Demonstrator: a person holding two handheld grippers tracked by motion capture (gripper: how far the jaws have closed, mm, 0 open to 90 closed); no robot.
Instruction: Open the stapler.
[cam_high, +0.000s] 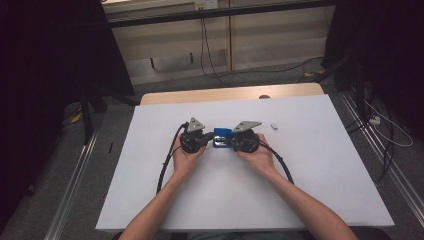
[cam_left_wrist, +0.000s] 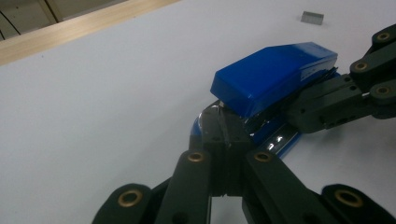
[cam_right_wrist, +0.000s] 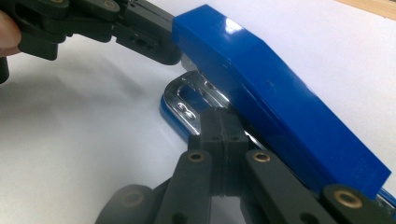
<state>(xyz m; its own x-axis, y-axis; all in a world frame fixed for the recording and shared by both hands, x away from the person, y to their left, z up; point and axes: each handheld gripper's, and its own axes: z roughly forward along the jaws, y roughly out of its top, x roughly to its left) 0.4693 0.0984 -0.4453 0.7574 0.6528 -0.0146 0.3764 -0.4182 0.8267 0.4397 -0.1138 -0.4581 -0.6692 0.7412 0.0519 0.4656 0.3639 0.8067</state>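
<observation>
Between the two grippers, near the middle of the white table (cam_high: 300, 200), lies a blue stapler (cam_high: 222, 137), its long axis running from one gripper to the other. The left gripper (cam_high: 207, 138) comes at it from the left end and the right gripper (cam_high: 234, 141) from the right end, so the stapler sits directly ahead of each tool, with both sets of fingertips meeting it.

In the left gripper view, that gripper (cam_left_wrist: 227, 133) has its jaws pressed flat together with no gap between them, and their joined tip rests against the chrome base at the near end of the stapler (cam_left_wrist: 275, 74), under the raised blue cap. Nothing is clamped between the pads. The other gripper reaches in from the right of this view and touches the stapler's far end beneath the cap.

In the right gripper view, the right gripper (cam_right_wrist: 223, 126) is likewise fully closed, jaw against jaw, its tip on the chrome staple channel (cam_right_wrist: 194, 100) just below the blue top of the stapler (cam_right_wrist: 280, 112). It grips nothing.

Beyond the right gripper, farther out on the table and well apart from the stapler, lies a small grey strip of staples (cam_high: 274, 126).
</observation>
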